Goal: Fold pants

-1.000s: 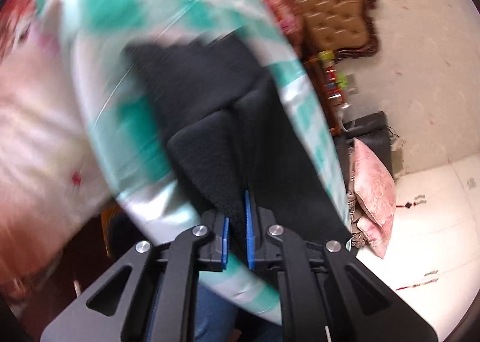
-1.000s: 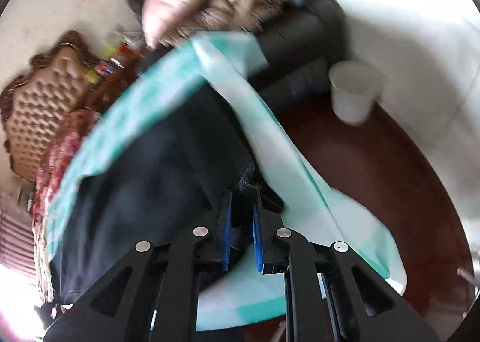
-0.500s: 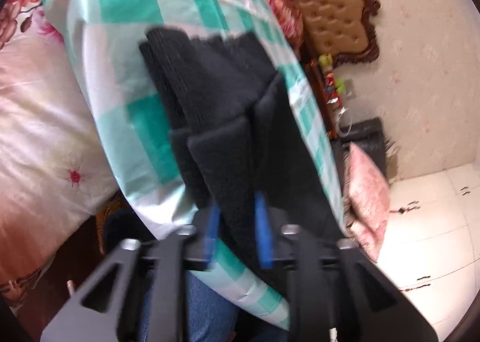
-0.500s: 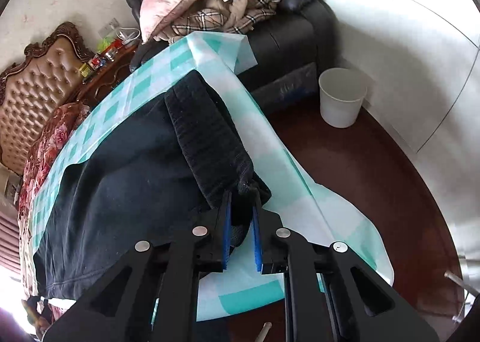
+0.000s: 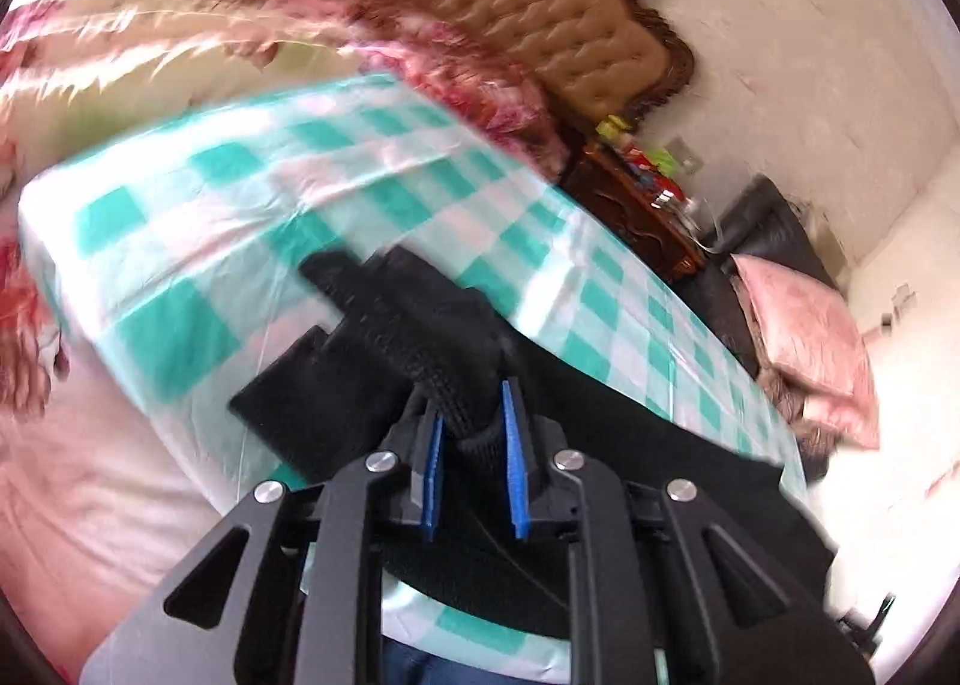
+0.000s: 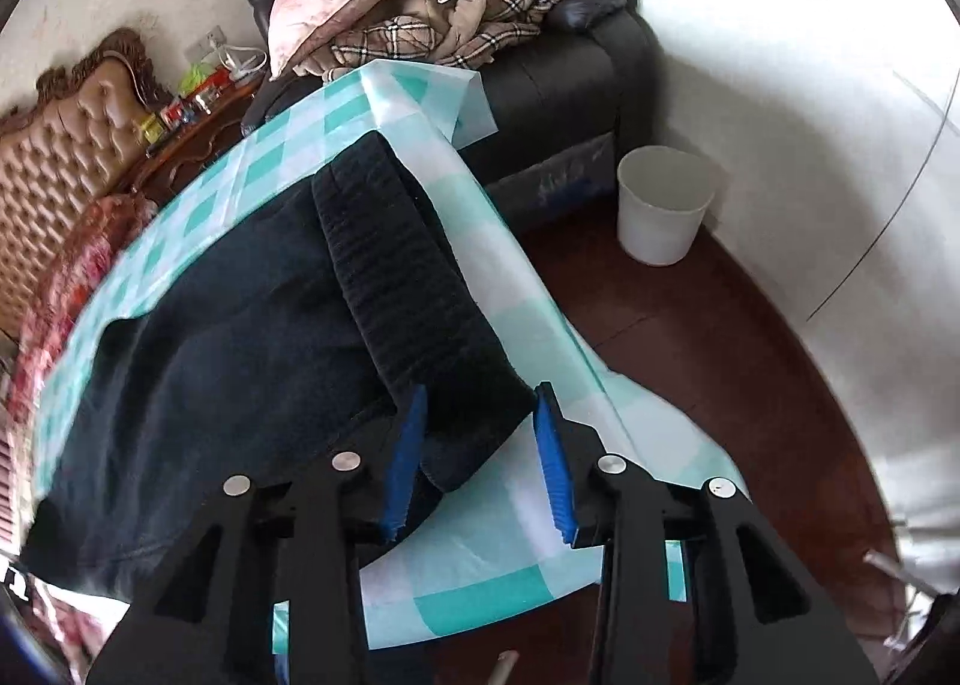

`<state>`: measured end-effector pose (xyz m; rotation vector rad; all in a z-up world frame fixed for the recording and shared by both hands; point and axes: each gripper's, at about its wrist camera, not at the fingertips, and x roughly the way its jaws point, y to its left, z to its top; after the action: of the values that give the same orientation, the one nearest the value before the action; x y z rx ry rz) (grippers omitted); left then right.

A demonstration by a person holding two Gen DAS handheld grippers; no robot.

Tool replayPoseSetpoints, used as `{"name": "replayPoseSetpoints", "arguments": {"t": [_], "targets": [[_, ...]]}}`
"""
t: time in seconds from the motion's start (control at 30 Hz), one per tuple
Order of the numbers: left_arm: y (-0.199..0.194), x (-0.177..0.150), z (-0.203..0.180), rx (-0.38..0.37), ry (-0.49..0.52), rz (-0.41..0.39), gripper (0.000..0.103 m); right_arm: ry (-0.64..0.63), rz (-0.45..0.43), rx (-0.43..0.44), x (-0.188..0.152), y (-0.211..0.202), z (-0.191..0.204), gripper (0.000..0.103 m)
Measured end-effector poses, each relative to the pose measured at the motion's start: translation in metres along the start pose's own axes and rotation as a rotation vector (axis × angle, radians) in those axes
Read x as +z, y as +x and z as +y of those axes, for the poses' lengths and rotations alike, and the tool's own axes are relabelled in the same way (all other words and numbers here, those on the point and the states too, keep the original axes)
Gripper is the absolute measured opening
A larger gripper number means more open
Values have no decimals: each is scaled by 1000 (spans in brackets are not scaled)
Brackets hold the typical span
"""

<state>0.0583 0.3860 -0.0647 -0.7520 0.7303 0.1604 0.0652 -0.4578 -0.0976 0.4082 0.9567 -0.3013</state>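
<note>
Black pants [image 6: 240, 337] lie spread on a green-and-white checked cloth [image 6: 540, 505], their ribbed waistband [image 6: 396, 265] toward the sofa side. My right gripper [image 6: 480, 427] is low over the waistband's near corner. Its jaws are opening, and the corner lies loose between the blue pads. In the left wrist view the pants' leg end [image 5: 420, 325] is bunched and lifted off the checked cloth [image 5: 240, 193]. My left gripper [image 5: 471, 433] is closing, with the ribbed cuff pinched between its pads.
A tufted headboard [image 5: 540, 12], a cluttered wooden nightstand [image 5: 636, 205] and floral bedding [image 5: 90, 445] ring the cloth. A dark sofa [image 6: 570, 66] piled with pink pillows and a plaid blanket [image 6: 468, 24] stands behind. A white bin [image 6: 663, 211] sits on the dark red floor [image 6: 720, 385].
The left gripper opened, closed again on the cuff, then rose and rolled, lifting the leg end. The right gripper's pads have spread apart off the waistband corner.
</note>
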Motion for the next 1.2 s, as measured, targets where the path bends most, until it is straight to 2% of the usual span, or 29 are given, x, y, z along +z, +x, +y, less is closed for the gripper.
{"name": "replayPoseSetpoints", "arguments": {"t": [0.07, 0.13, 0.23, 0.27, 0.33, 0.37, 0.4, 0.47, 0.5, 0.53, 0.57, 0.6, 0.63, 0.67, 0.7, 0.73, 0.77, 0.8, 0.87, 0.93, 1.0, 1.07, 1.1, 1.13, 1.2], "targets": [[20, -6, 37, 3, -125, 72, 17, -17, -13, -25, -2, -2, 5, 33], [32, -17, 54, -3, -140, 104, 26, -20, -18, -33, -3, -2, 5, 32], [27, -21, 57, -11, -127, 82, 31, -20, -16, -35, -3, -1, 4, 31], [24, -20, 54, 16, -109, 71, 34, -19, -16, -37, -3, -1, 4, 31], [19, -17, 49, 90, -83, 43, 50, -16, -23, -42, -3, -2, 4, 31], [10, -15, 43, 166, -70, -19, 50, -11, -27, -45, -4, -2, 4, 31], [2, -13, 38, 198, -47, -62, 50, -1, -41, -55, -4, -5, 2, 32], [-12, -17, 12, 241, 80, -159, 56, 13, -60, -76, -5, -11, -1, 39], [-15, -19, -2, 252, 158, -185, 66, 22, -68, -86, -5, -15, -2, 48], [-13, -23, -19, 245, 255, -202, 73, 31, -87, -105, -7, -23, -4, 51], [-7, -30, -41, 224, 394, -204, 76, 30, -112, -114, -8, -30, -3, 52], [2, -35, -58, 209, 488, -183, 78, 21, -142, -112, -9, -38, 0, 56], [15, -40, -75, 188, 569, -145, 78, 1, -186, -98, -12, -49, 6, 64], [24, -41, -81, 175, 592, -119, 78, -27, -222, -76, -14, -57, 14, 69], [38, -38, -87, 156, 601, -70, 78, -64, -251, -50, -17, -63, 23, 81], [50, -35, -87, 130, 587, -19, 71, -128, -285, -31, -23, -68, 38, 86], [65, -28, -83, 109, 554, 23, 63, -154, -295, -32, -27, -69, 44, 86], [78, -22, -78, 124, 534, 51, 49, -193, -299, -39, -33, -66, 55, 86], [103, -5, -66, 194, 511, 82, 46, -242, -278, -30, -41, -57, 69, 86], [117, 8, -60, 207, 460, 109, 23, -278, -257, -24, -48, -43, 82, 86], [124, 20, -61, 244, 436, 114, 15, -287, -230, -56, -52, -29, 89, 86], [120, 21, -73, 259, 452, 73, 22, -295, -183, -115, -54, -11, 93, 86], [113, 17, -78, 263, 464, 51, 38, -301, -184, -117, -56, -8, 93, 86], [105, 12, -84, 251, 472, 30, 48, -310, -169, -137, -59, 0, 91, 86], [88, -4, -92, 219, 469, 10, 48, -312, -151, -137, -62, 9, 88, 86]]}}
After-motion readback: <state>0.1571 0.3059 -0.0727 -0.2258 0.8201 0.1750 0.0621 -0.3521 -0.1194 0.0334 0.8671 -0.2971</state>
